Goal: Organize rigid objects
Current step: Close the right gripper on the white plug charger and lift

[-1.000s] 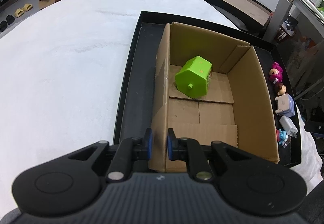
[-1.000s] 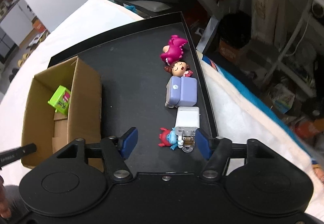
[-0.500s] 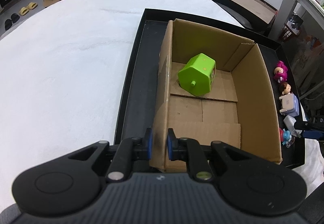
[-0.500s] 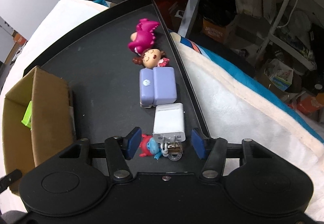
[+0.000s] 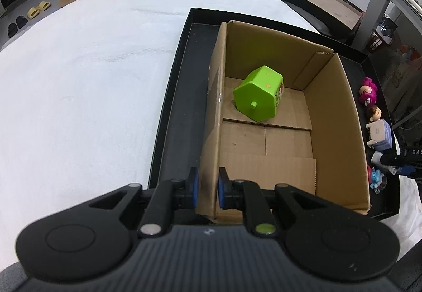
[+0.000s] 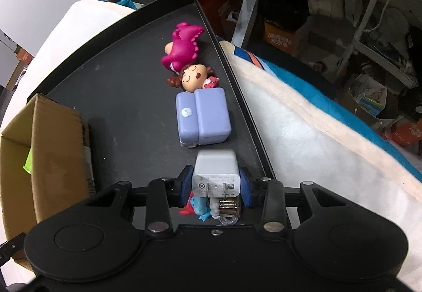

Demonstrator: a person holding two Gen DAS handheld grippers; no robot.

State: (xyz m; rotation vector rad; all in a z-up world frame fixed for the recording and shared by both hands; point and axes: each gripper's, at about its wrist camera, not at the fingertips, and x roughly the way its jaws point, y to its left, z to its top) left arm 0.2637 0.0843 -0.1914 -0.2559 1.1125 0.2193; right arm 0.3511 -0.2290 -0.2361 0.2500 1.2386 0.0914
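Two blue pads of the right gripper point(image 6: 215, 186) clamp the white charger point(image 6: 215, 172) at its pronged end, on the black tray point(image 6: 118, 86) just ahead of a small blue figure point(image 6: 200, 206). The left gripper point(image 5: 206, 187) pinches the cardboard box point(image 5: 335, 117) wall, steadying it. With so shallow a grip, the charger could pivot or slip during lifting, or snag the figure and drag it along.

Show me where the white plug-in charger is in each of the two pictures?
Left wrist view: white charger at the far right edge, mostly hidden, below the purple toy.
Right wrist view: white charger bottom centre, between blue fingers.
Shared landmark: cardboard box.
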